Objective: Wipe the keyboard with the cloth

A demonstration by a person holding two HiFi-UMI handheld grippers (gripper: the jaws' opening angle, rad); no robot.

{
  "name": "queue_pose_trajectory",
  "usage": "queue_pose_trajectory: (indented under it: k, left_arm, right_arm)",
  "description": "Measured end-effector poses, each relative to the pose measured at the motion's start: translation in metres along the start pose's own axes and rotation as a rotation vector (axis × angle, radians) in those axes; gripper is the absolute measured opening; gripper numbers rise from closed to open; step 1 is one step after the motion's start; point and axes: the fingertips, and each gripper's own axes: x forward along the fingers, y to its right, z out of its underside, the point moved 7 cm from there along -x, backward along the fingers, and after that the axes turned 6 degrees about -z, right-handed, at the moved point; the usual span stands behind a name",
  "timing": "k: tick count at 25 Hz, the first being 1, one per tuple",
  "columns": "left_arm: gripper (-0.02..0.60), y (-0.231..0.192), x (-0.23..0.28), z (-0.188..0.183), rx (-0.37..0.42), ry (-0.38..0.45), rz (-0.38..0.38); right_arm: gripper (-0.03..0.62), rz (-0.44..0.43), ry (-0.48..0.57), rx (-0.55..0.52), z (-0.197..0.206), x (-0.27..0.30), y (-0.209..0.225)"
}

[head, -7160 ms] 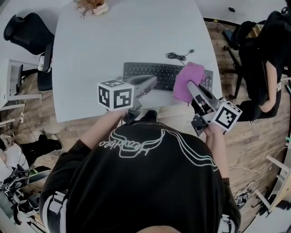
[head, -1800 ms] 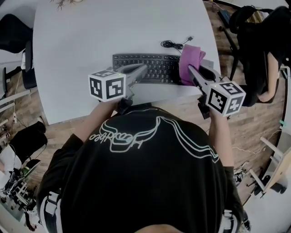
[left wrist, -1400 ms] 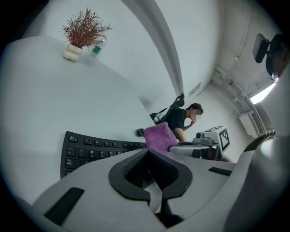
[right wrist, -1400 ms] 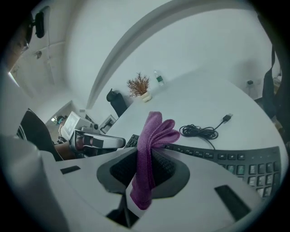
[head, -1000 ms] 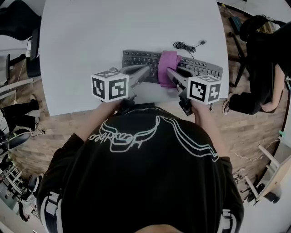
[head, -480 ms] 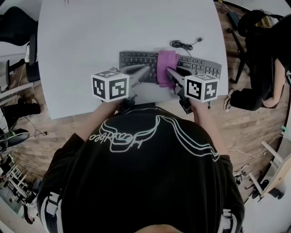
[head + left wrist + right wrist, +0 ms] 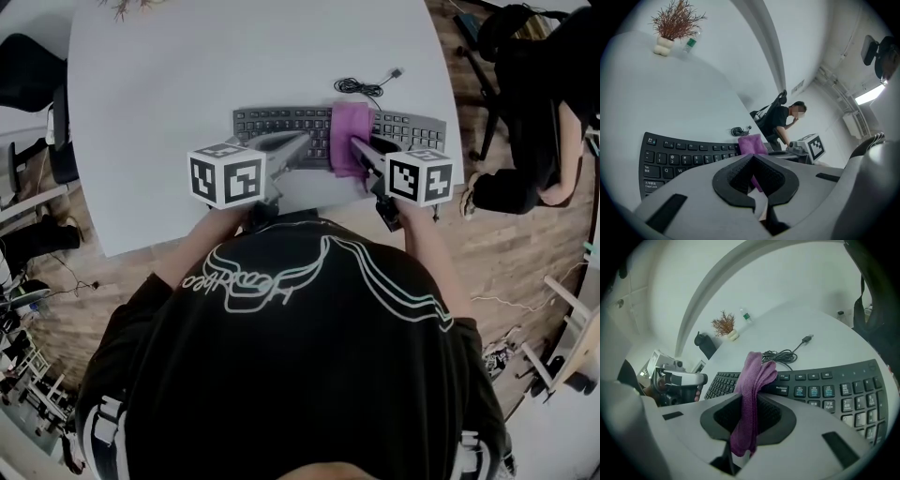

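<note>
A black curved keyboard (image 7: 281,122) lies near the front edge of the white table (image 7: 187,75). A purple cloth (image 7: 349,141) hangs over the keyboard's middle, with my right gripper (image 7: 358,148) shut on it. In the right gripper view the cloth (image 7: 754,376) runs up between the jaws of the right gripper (image 7: 750,404) and rests on the keys (image 7: 825,390). My left gripper (image 7: 300,142) stands shut and empty at the keyboard's front left. In its own view the left gripper (image 7: 752,161) has the keyboard (image 7: 679,157) and cloth (image 7: 750,144) beyond it.
The keyboard's coiled cable (image 7: 361,87) lies behind it. A small dried plant (image 7: 670,28) stands at the table's far side. A person in black (image 7: 534,103) sits to the right of the table. An office chair (image 7: 28,66) stands at the left.
The right gripper has dragged the cloth from the keyboard's right end to its middle, then slightly back to the right. The left gripper has stayed put.
</note>
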Motion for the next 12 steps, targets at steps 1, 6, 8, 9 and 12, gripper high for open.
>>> queue_pose_trajectory:
  k: [1,6,8,9,12]
  left_arm:
    - [0.003,0.001,0.001,0.0,0.002,-0.004,0.001]
    - [0.003,0.006,0.008,0.003,0.01,-0.018,0.006]
    - [0.003,0.008,0.011,0.002,0.011,-0.023,0.012]
    - [0.003,0.009,0.013,0.002,0.012,-0.026,0.016]
    - [0.003,0.012,0.016,0.003,0.015,-0.034,0.025]
  right_arm:
    - [0.061,0.009,0.001,0.0,0.0,-0.003,0.002]
    - [0.061,0.049,0.009,0.001,0.003,-0.022,0.016]
    - [0.061,0.065,0.013,0.005,0.004,-0.028,0.023]
    - [0.061,0.074,0.015,0.009,0.005,-0.032,0.026]
    - [0.061,0.12,0.016,0.024,0.008,-0.045,0.036]
